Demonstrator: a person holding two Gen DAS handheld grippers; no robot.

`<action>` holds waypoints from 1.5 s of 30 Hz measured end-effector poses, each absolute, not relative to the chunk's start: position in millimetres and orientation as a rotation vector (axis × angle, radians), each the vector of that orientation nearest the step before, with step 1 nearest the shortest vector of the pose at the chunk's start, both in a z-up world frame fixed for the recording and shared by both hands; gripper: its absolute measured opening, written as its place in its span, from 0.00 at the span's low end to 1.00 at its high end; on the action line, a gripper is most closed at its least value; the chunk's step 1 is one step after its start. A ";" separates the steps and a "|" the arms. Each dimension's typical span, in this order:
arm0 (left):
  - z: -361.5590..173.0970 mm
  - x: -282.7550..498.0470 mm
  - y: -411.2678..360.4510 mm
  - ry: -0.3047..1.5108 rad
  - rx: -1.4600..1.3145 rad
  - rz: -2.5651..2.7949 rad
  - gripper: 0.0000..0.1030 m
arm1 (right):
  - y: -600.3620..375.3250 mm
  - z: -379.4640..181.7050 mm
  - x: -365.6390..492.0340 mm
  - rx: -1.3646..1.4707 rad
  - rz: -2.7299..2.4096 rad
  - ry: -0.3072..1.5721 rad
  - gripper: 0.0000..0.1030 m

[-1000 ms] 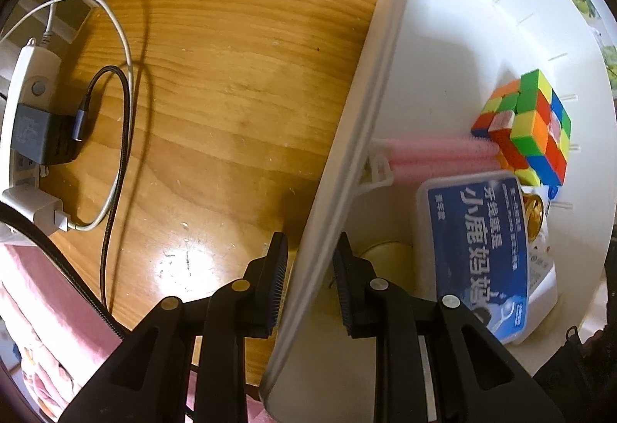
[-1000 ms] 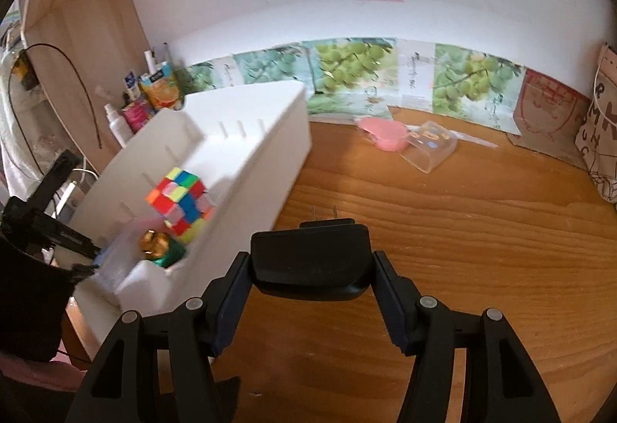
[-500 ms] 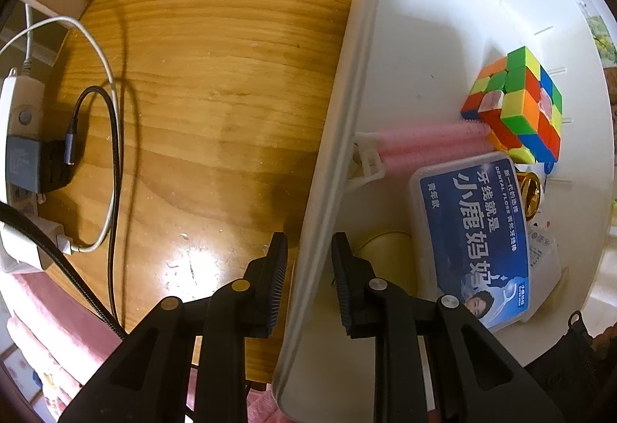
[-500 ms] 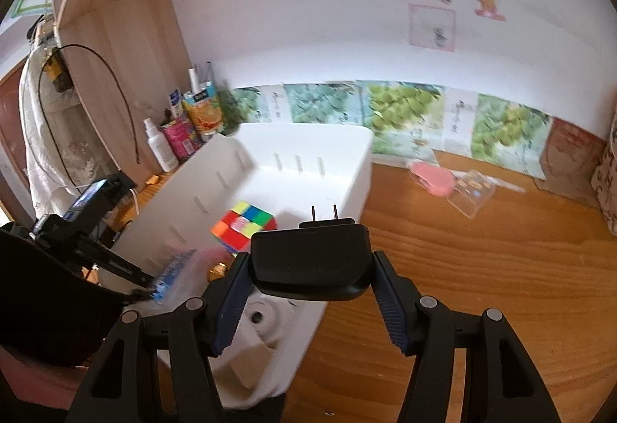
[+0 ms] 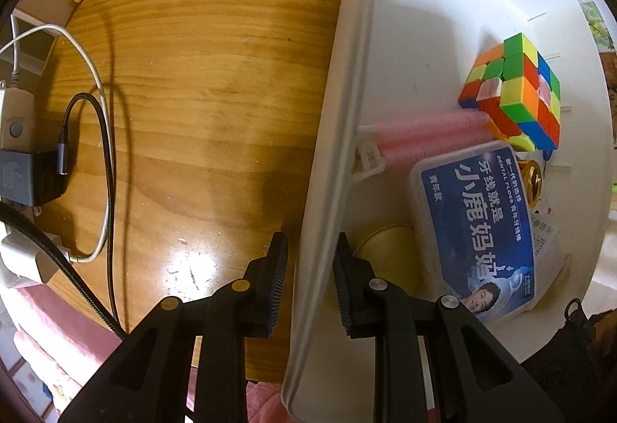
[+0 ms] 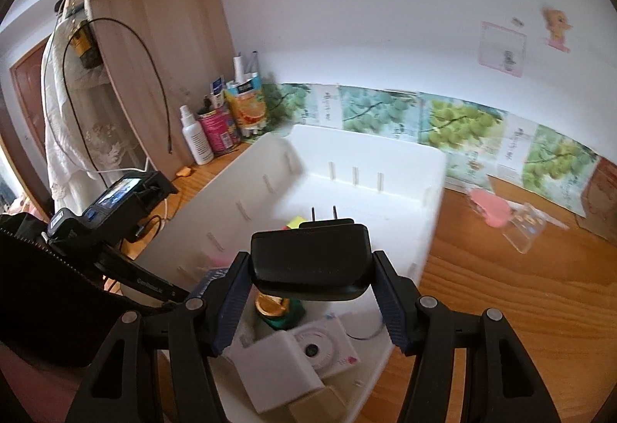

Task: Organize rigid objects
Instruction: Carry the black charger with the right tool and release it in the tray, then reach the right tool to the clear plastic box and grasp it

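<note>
**Charger over the bin: carrying and bracing**

Charger [image 6: 310, 261], black with its two prongs pointing away from us, is sitting crosswise between the fingers of our right gripper [image 6: 308, 301]. The pads are pressing on its two ends, so the jaws are standing fairly wide, set by the body's length. We are holding it above the near end of the white bin [image 6: 432, 226], apparently so that it can be lowered among the things already there.

Below the charger we are seeing a small white camera [image 6: 327, 346], a white block [image 6: 277, 373] and a gold-capped bottle [image 6: 275, 307]. In the left wrist view the same bin [image 5: 405, 37] is holding a colour cube [image 5: 516, 91], a pink roll [image 5: 428, 130] and a blue floss box [image 5: 478, 226].

Our left gripper [image 5: 310, 288] is pointing down and straddling the bin's side wall, one finger outside over the wooden table [image 5: 216, 76], the other inside. The fingers are set narrow about the wall; whether the pads are actually pinching it we cannot tell. We are judging that this hold is steadying the bin while the other hand loads it.

Free floor is lying mainly at the far end, beyond the cube. A power strip [image 5: 15, 137] and cables are lying on the table, well apart from the bin.
</note>
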State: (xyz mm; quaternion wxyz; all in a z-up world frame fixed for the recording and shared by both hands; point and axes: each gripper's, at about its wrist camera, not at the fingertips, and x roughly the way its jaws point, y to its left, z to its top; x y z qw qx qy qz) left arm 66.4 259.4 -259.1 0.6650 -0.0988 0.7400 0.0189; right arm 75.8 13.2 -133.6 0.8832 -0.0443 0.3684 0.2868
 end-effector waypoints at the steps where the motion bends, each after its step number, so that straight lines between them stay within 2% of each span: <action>1: -259.2 67.0 259.2 1.672 -0.220 0.040 0.24 | 17.1 -134.4 76.3 -0.094 0.609 0.766 0.60; 7: -260.4 67.9 255.0 1.675 -0.215 0.042 0.24 | 31.4 -135.6 74.5 -0.110 0.666 0.755 0.61; 11: -260.1 69.2 252.6 1.676 -0.224 0.056 0.24 | 32.0 -135.2 73.4 -0.121 0.670 0.753 0.68; 23: -261.4 65.3 254.3 1.664 -0.257 0.112 0.24 | 3.9 -128.2 77.5 -0.138 0.630 0.733 0.78; 37: -254.6 60.2 254.0 1.628 -0.299 0.177 0.24 | -66.5 -102.0 86.8 -0.265 0.494 0.685 0.80; 45: -252.5 51.9 264.6 1.604 -0.369 0.213 0.24 | -102.0 -102.2 117.0 -0.239 0.408 0.698 0.80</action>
